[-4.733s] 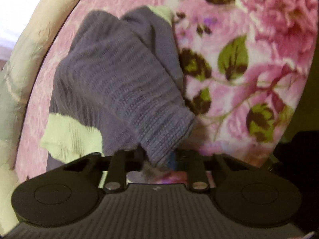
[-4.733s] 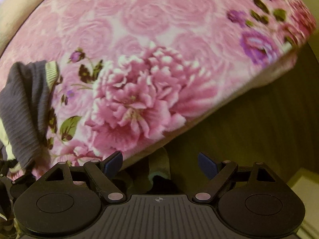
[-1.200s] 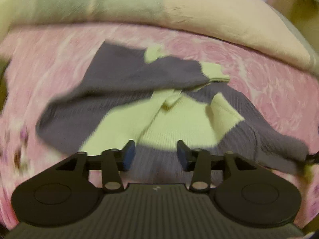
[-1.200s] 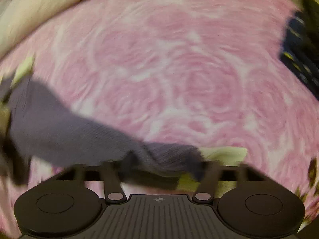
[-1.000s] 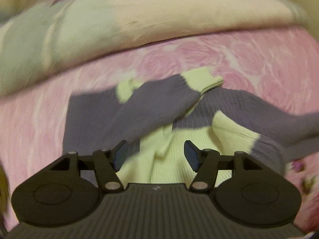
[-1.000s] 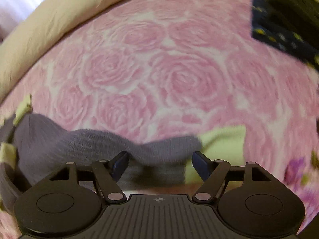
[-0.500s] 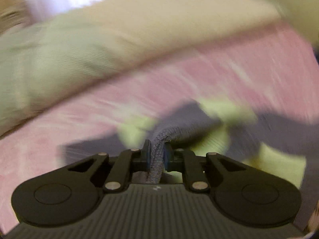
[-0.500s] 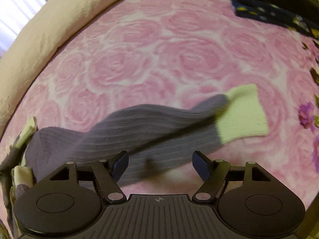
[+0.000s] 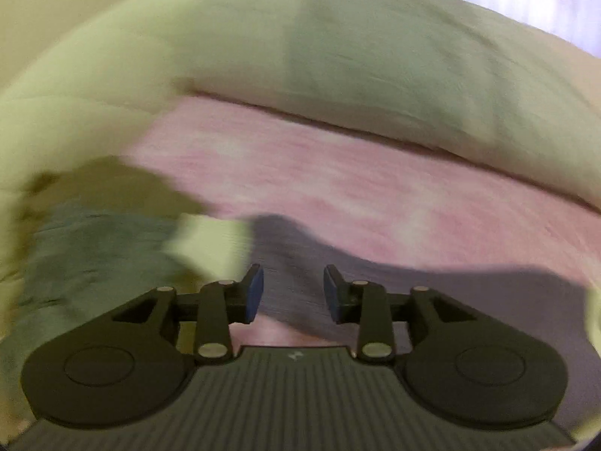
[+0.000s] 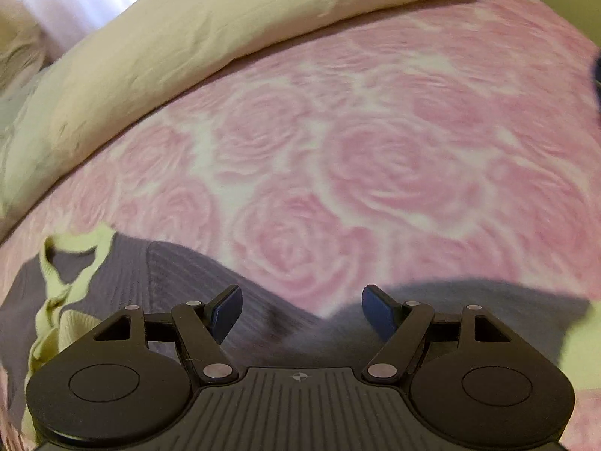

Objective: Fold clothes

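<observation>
Sweater [image 10: 157,274] sleeves are what matter now: the grey-purple knit with pale yellow-green trim lies spread on the bed [image 10: 375,158], its collar [image 10: 71,263] toward the long cream pillow [image 10: 188,37] at the bed's far side. Measured from that collar, one sleeve [image 10: 488,300] runs away to the right across the pink rose cover, its long axis lying crosswise under the right gripper [image 10: 302,314], ending in a pale cuff [image 10: 586,345] at the edge of that view. The right gripper is spread wide with nothing pinched; the sleeve lies below the gap, near the shoulder end. On the collar's other side, the left gripper [image 9: 293,293] hangs over the other sleeve [image 9: 300,259], whose pale cuff [image 9: 210,244] lies just up and left of the fingers, beside some blurred dull-green cloth [image 9: 86,248]. Its jaws are opening, with knit showing under the gap but not clamped. By my reading each sleeve is laid out sideways, so the fold would start by carrying a cuff back toward the collar line; the left gripper is nearer its cuff, while the right sits well short of its own.
</observation>
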`<act>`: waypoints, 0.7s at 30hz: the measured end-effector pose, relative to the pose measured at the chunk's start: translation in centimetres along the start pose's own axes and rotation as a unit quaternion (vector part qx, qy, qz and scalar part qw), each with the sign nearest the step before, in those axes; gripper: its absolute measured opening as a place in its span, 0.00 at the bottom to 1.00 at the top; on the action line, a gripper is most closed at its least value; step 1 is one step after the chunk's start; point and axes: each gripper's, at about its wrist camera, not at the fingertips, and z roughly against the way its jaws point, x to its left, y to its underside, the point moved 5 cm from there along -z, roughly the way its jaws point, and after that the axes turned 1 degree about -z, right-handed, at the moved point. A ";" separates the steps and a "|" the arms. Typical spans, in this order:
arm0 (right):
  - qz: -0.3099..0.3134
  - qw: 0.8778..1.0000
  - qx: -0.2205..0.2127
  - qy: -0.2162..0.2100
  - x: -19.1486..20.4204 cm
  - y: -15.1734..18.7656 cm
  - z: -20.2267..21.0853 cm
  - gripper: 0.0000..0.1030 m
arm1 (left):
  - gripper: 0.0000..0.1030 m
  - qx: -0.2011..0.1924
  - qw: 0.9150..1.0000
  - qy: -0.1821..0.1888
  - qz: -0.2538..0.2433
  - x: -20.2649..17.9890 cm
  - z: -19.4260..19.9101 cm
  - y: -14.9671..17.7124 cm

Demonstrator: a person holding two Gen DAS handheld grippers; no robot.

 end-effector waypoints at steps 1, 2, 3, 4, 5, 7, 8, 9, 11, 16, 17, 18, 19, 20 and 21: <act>0.008 1.000 0.006 -0.010 0.4 -0.2 -0.7 0.72 | 0.32 0.004 0.999 0.038 -0.023 -2.1 -0.5 0.2; 0.016 1.000 0.013 -0.021 0.7 -0.5 -1.5 0.72 | 0.37 0.006 0.996 0.072 -0.045 -4.3 -1.1 0.2; 0.024 0.999 0.015 -0.032 1.3 -0.8 -2.0 0.72 | 0.39 0.007 0.992 0.108 -0.071 -7.0 -1.7 0.0; 0.039 0.998 0.015 -0.047 2.1 -1.1 -2.6 0.72 | 0.40 0.005 0.984 0.144 -0.102 -9.8 -2.3 -0.2; 0.054 0.997 0.017 -0.061 3.0 -1.4 -3.2 0.72 | 0.43 0.005 0.976 0.174 -0.132 -12.3 -2.8 -0.4; 0.084 0.992 0.022 -0.091 4.8 -1.9 -4.6 0.72 | 0.46 0.009 0.954 0.223 -0.202 -17.3 -3.7 -0.1; 0.097 0.990 0.026 -0.103 5.7 -2.0 -5.3 0.72 | 0.46 0.011 0.940 0.247 -0.236 -19.6 -4.1 0.1; 0.109 0.987 0.030 -0.110 6.4 -2.0 -6.1 0.72 | 0.45 0.018 0.928 0.260 -0.265 -21.3 -4.6 0.5; 0.126 0.984 0.035 -0.121 7.6 -2.1 -7.9 0.72 | 0.44 0.030 0.912 0.273 -0.306 -23.1 -5.8 1.1; 0.169 0.976 0.039 -0.134 9.3 -1.3 -10.4 0.71 | 0.44 0.050 0.890 0.269 -0.364 -23.9 -9.3 2.2; 0.185 0.972 0.044 -0.137 9.6 -0.9 -10.5 0.71 | 0.46 0.049 0.888 0.266 -0.372 -23.8 -9.8 2.4; 0.199 0.969 0.049 -0.136 9.8 -0.7 -10.5 0.71 | 0.47 0.047 0.890 0.269 -0.365 -23.8 -10.0 2.4; 0.212 0.967 0.053 -0.133 10.0 -0.6 -10.5 0.71 | 0.47 0.043 0.889 0.268 -0.369 -23.9 -10.0 2.2; 0.225 0.964 0.058 -0.131 10.2 -0.4 -10.6 0.70 | 0.47 0.039 0.888 0.266 -0.373 -24.0 -10.1 2.0; 0.238 0.961 0.062 -0.128 10.4 -0.2 -10.6 0.63 | 0.48 0.035 0.887 0.264 -0.378 -24.2 -10.1 1.7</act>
